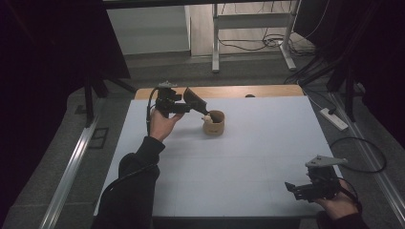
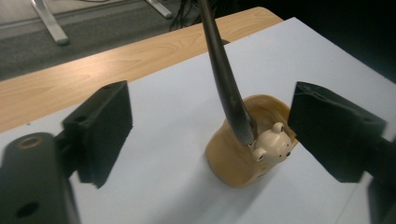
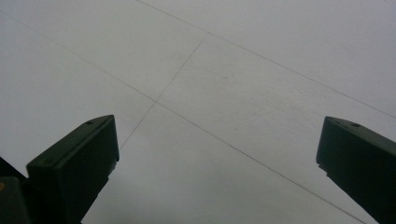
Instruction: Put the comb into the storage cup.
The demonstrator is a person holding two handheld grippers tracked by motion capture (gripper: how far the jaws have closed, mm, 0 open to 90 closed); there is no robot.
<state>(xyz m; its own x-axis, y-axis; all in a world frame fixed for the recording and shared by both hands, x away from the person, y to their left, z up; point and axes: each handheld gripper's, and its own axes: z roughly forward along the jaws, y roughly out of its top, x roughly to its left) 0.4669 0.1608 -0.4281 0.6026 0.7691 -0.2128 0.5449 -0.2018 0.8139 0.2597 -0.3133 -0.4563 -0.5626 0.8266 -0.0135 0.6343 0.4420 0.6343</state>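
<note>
The tan cup, with a small bear figure on its rim, stands upright on the white counter toward its far edge. A dark spatula-like tool leans in the cup, handle up. The left claw hovers at the cup, jaws wide apart and clear of the tool: placement appears complete. The right claw rests open near the front corner; only withdrawal remains.

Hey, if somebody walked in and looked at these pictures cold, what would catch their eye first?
Most likely the tan cup with a little bear face on its rim, standing toward the far side of the white table. A dark long-handled utensil leans out of it, between the open jaws of the left gripper. The right gripper sits open at the near right corner.
</note>
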